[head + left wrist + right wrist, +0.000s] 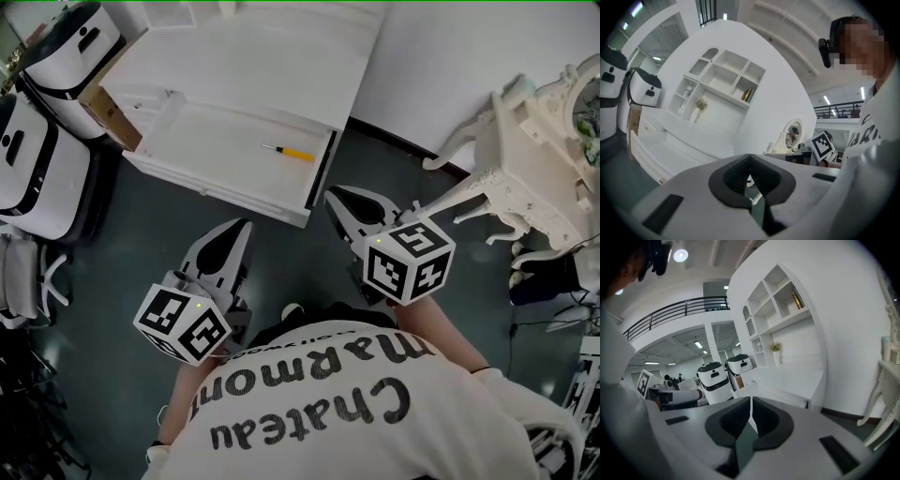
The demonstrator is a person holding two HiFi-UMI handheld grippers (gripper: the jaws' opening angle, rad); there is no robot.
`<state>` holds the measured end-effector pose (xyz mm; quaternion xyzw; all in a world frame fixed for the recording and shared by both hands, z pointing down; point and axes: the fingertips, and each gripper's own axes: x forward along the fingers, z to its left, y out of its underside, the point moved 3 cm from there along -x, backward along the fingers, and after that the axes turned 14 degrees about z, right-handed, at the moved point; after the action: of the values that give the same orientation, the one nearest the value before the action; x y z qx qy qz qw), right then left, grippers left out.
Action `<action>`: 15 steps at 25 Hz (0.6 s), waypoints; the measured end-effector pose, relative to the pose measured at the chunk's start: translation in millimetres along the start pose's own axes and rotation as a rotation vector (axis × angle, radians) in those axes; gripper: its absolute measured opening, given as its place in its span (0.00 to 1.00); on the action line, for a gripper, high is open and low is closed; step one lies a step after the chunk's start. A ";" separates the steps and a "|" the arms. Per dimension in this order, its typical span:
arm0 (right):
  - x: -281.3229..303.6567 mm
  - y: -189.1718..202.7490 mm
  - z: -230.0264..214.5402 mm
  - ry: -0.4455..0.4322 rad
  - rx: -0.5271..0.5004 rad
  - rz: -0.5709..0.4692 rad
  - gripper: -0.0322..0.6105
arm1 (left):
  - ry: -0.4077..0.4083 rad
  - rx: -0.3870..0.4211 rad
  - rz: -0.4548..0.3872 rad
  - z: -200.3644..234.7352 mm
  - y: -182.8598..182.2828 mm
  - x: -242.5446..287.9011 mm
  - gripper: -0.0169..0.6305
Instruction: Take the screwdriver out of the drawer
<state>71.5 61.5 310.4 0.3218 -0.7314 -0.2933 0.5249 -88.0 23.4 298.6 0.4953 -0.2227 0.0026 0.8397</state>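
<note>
Inside the open drawer (220, 141) lies the screwdriver (289, 152).

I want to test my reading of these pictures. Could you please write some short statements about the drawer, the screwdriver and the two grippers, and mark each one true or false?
1. The drawer stands open. True.
2. The right gripper holds the screwdriver. False: the screwdriver lies in the drawer, and this gripper's jaws are shut on nothing.
3. The left gripper has its jaws together, with nothing between them. True.
4. The screwdriver has a blue handle. False: the handle is yellow-orange.
5. In the head view, both grippers are outside the drawer. True.
</note>
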 end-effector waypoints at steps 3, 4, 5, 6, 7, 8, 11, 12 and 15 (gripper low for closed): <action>14.3 3.8 -4.3 0.035 -0.017 0.033 0.10 | 0.009 -0.025 0.028 12.1 11.6 3.2 0.06; 18.5 4.5 -6.0 0.047 -0.025 0.040 0.10 | 0.005 -0.034 0.034 17.3 14.7 3.5 0.06; 22.8 5.2 -7.6 0.056 -0.030 0.049 0.10 | -0.003 -0.043 0.036 22.6 16.9 3.2 0.06; 26.9 5.8 -8.9 0.060 -0.032 0.056 0.10 | -0.012 -0.051 0.036 27.6 18.3 2.4 0.06; 30.7 6.1 -10.0 0.061 -0.031 0.062 0.10 | -0.021 -0.056 0.034 31.6 19.0 1.2 0.06; 34.1 6.3 -11.2 0.059 -0.029 0.068 0.10 | -0.029 -0.059 0.033 34.6 19.5 -0.2 0.06; 45.3 4.9 -17.2 0.057 -0.030 0.085 0.10 | -0.051 -0.062 0.029 42.0 20.3 -2.8 0.06; 50.0 3.4 -20.0 0.057 -0.033 0.091 0.10 | -0.057 -0.064 0.027 44.7 19.6 -2.9 0.06; 64.2 -3.2 -27.9 0.050 -0.036 0.105 0.10 | -0.078 -0.072 0.015 53.3 15.4 -2.2 0.06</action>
<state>83.2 6.9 352.9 0.2811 -0.7285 -0.2703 0.5632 -113.2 -12.7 332.4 0.4626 -0.2590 -0.0183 0.8477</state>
